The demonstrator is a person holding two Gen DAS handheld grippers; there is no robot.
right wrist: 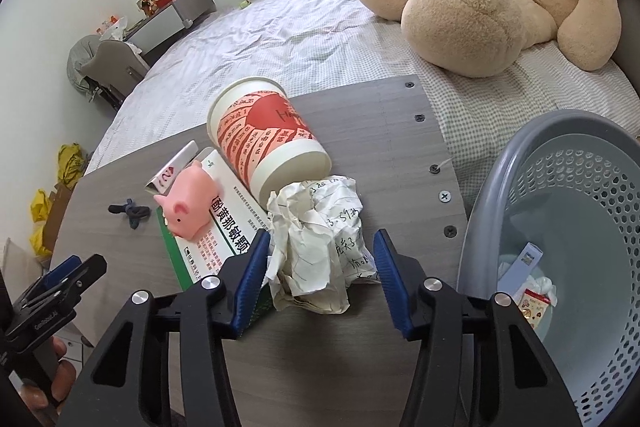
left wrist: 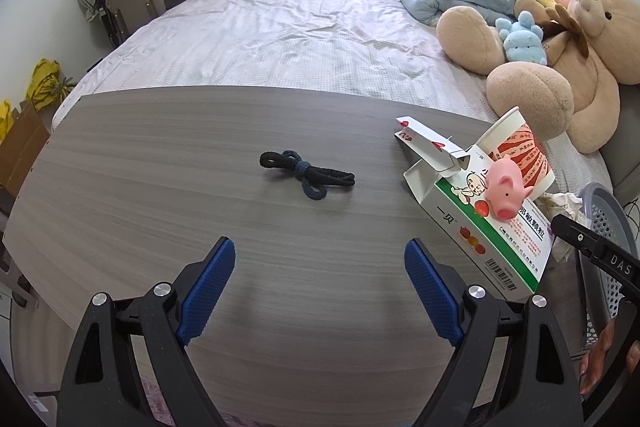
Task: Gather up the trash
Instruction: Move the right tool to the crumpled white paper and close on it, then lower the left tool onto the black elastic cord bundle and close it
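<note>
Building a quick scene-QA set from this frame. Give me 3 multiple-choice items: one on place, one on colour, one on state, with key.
1. Where does the pink pig toy sit?
A. In the basket
B. On the medicine box
C. On the bed

2. What colour is the basket?
A. Grey
B. Yellow
C. Red

3. How does the right gripper stand to the crumpled paper?
A. Shut on it
B. Far off, over the bed
C. Open, a pad on either side of it

Key:
1 B, the pig rests on the box top.
2 A, its perforated wall is grey.
3 C, the jaws are spread and the paper lies between them.
</note>
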